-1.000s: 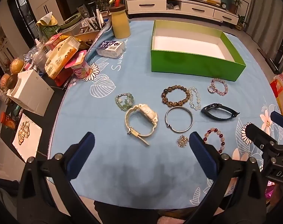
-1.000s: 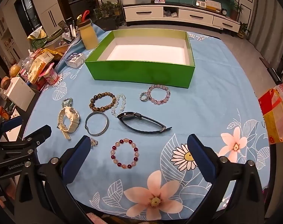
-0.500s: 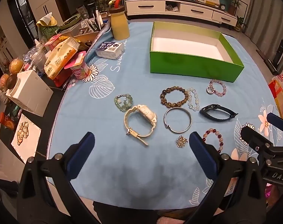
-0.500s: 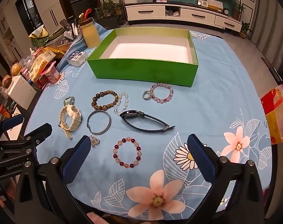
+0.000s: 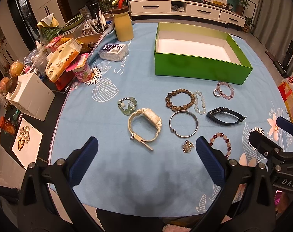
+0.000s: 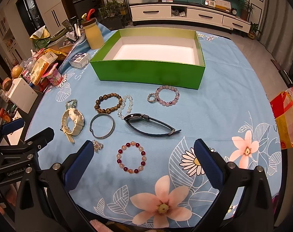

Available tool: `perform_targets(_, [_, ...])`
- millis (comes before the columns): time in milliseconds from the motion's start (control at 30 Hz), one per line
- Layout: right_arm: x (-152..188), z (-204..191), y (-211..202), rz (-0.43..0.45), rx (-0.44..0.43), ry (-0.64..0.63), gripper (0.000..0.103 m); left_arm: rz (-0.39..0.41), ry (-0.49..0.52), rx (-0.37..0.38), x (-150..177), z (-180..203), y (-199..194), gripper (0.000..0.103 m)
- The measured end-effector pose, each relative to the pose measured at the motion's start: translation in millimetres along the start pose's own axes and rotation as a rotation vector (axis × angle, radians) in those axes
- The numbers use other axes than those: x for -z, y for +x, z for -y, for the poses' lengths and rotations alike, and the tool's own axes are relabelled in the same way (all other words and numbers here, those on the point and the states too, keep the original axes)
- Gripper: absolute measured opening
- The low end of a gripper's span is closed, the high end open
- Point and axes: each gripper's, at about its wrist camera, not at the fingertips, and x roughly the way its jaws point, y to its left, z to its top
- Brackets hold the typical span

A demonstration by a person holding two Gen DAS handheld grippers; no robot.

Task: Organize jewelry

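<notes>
Jewelry lay spread on the blue floral table (image 6: 233,89) before an empty green box (image 6: 146,73): white watch (image 5: 144,124), silver bangle (image 5: 183,123), dark band (image 6: 150,124), red-beaded bracelet (image 6: 132,157). Left gripper (image 5: 144,151) and right gripper (image 6: 143,152) hovered above, jaws apart, holding nothing.

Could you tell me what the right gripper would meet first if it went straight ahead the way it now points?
Probably the red and pink bead bracelet, which lies on the cloth between the open jaws of the right gripper; beyond it lies the dark band watch. Height above the cloth is unclear.
</notes>
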Motion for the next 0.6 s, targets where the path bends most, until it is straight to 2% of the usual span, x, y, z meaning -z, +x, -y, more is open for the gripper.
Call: perform_targets(600, [2.0, 0.5, -0.3, -0.004, 0.001, 0.001, 0.102, -0.02, 0.004, 0.018, 3.8, 2.3, 4.7, 0.101])
